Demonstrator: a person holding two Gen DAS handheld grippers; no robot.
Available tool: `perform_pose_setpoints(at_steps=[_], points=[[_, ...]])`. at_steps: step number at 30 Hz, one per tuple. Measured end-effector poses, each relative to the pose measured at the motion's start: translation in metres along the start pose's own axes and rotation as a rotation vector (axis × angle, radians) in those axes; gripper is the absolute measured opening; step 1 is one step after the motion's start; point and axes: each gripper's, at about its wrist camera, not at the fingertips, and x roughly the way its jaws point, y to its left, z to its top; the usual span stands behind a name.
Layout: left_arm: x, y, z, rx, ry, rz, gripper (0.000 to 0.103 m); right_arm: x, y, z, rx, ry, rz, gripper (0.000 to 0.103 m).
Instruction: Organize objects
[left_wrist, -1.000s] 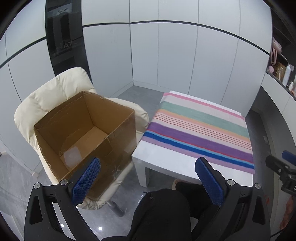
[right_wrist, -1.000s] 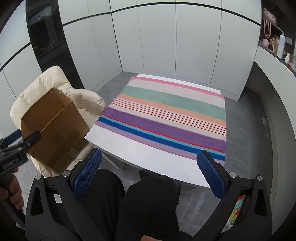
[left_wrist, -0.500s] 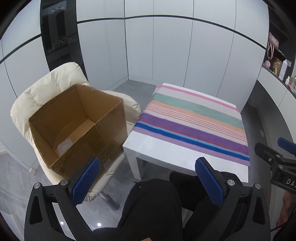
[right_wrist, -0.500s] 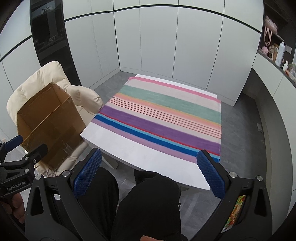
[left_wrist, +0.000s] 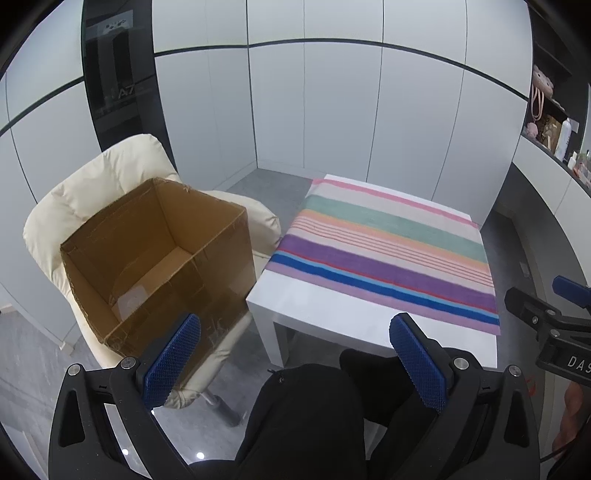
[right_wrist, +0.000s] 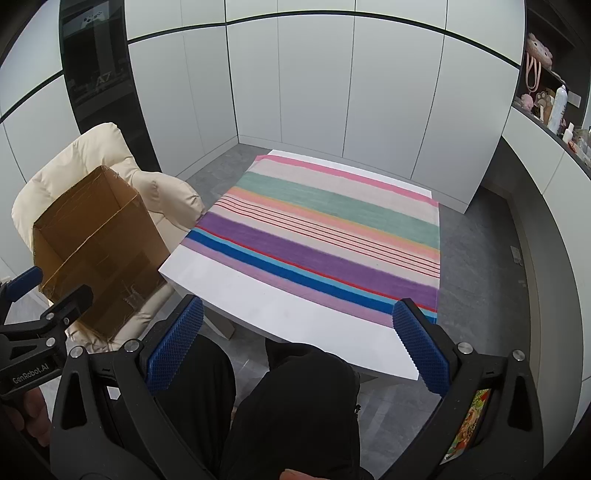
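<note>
An open cardboard box (left_wrist: 159, 258) sits on a cream padded chair (left_wrist: 92, 184) to the left of a white table (left_wrist: 332, 317) covered by a striped cloth (left_wrist: 388, 251). The box looks empty inside. My left gripper (left_wrist: 295, 363) is open and empty, held above my lap in front of the table's near edge. My right gripper (right_wrist: 297, 341) is open and empty, also over my lap before the table (right_wrist: 280, 306). The box (right_wrist: 99, 243) and the cloth (right_wrist: 332, 236) show in the right wrist view too. No loose objects show on the table.
A counter and shelf with bottles and pink soft items (right_wrist: 550, 107) run along the right wall. White cabinet panels close the back. A colourful packet (right_wrist: 467, 424) lies on the floor at lower right. My legs in black (right_wrist: 295, 406) fill the foreground.
Both views have shifted slightly: the box and table sit a little differently in frame as both grippers drift. Both stay open and empty.
</note>
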Motion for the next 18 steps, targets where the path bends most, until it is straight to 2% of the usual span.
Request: perform_pose_setpoints(at_steps=[18], points=[[0.0053, -0.0028, -0.0018, 0.000, 0.028, -0.014, 0.103, 0.0028, 0.0007, 0.0000, -0.001, 0.012, 0.005, 0.103]])
